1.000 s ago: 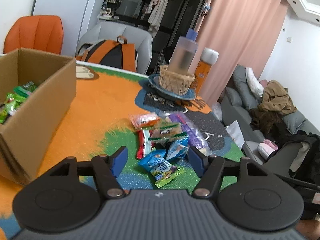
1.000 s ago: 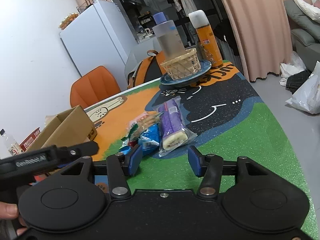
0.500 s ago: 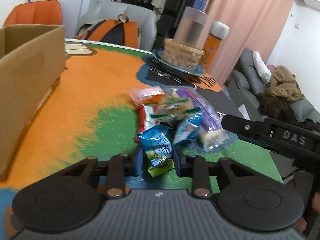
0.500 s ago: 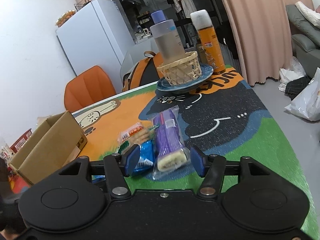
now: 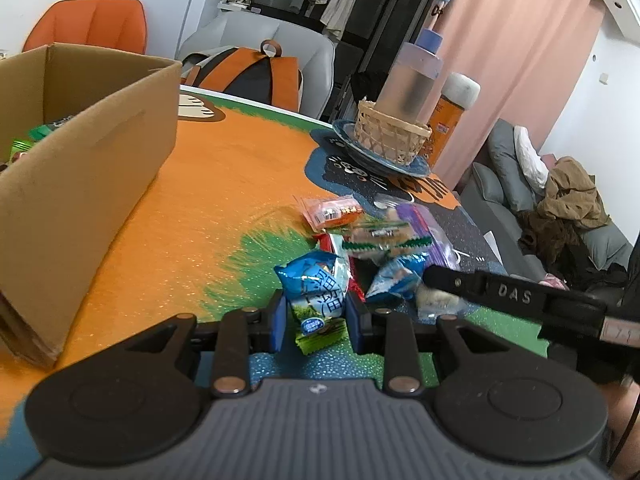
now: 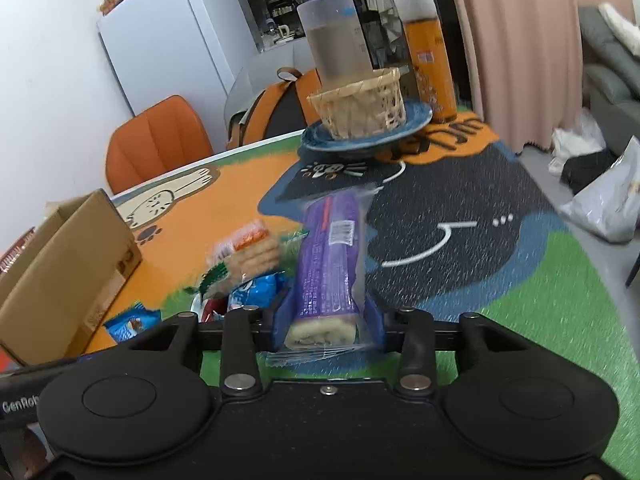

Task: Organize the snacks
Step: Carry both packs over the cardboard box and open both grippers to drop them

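Blue pads of the left gripper (image 5: 315, 314), wide a second ago, now pinch the blue snack packet (image 5: 315, 286) at lower centre; the right gripper (image 6: 326, 322) has likewise clamped the purple roll (image 6: 328, 264). Both seem ready for the cardboard box (image 5: 80, 168) at left.
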`<state>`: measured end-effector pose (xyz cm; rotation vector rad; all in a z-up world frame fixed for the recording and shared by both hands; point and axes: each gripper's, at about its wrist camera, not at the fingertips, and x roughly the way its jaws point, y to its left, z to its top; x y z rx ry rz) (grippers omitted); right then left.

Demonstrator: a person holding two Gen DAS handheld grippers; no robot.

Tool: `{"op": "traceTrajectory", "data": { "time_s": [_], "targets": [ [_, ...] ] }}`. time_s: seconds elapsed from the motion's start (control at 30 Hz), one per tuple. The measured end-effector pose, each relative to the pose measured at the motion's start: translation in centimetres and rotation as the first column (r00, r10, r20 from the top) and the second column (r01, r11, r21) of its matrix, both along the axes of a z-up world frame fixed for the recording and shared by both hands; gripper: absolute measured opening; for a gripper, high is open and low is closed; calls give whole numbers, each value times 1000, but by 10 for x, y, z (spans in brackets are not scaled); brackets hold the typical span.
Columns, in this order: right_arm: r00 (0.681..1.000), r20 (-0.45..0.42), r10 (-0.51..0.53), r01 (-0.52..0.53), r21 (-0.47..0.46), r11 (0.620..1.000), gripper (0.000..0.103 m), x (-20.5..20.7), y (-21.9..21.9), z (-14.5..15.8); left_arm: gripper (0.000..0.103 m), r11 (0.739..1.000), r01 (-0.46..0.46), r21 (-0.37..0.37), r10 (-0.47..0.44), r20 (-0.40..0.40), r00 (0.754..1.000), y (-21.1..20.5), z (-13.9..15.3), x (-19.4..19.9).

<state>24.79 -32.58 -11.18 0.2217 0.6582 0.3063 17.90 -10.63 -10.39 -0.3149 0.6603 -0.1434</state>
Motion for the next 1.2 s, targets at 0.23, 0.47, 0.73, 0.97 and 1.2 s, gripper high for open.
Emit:
{"op": "traceTrajectory", "data": {
  "time_s": [0.23, 0.47, 0.73, 0.97, 1.2],
  "targets": [
    [1000, -29, 6, -7, -19, 1000, 34, -30, -3, 6, 30, 1000, -7, -10, 7, 23, 1000, 8, 7, -11],
    [1000, -22, -1, -2, -120, 993, 48, -47, 6, 13, 30, 1000, -24, -13, 24, 37, 999, 15, 14, -20],
    [1000, -7, -13, 12, -168, 986, 60, -36, 19, 7, 30, 999, -38, -7, 38, 25, 999, 24, 11, -19],
    [1000, 3, -24, 24, -190, 981, 36, -34, 19, 1, 30, 999, -42, -7, 42, 24, 999, 26, 11, -18],
    [998, 39, -57, 63, -153, 986, 32, -44, 8, 18, 30, 999, -34, -25, 35, 74, 997, 30, 25, -31]
  ]
}}
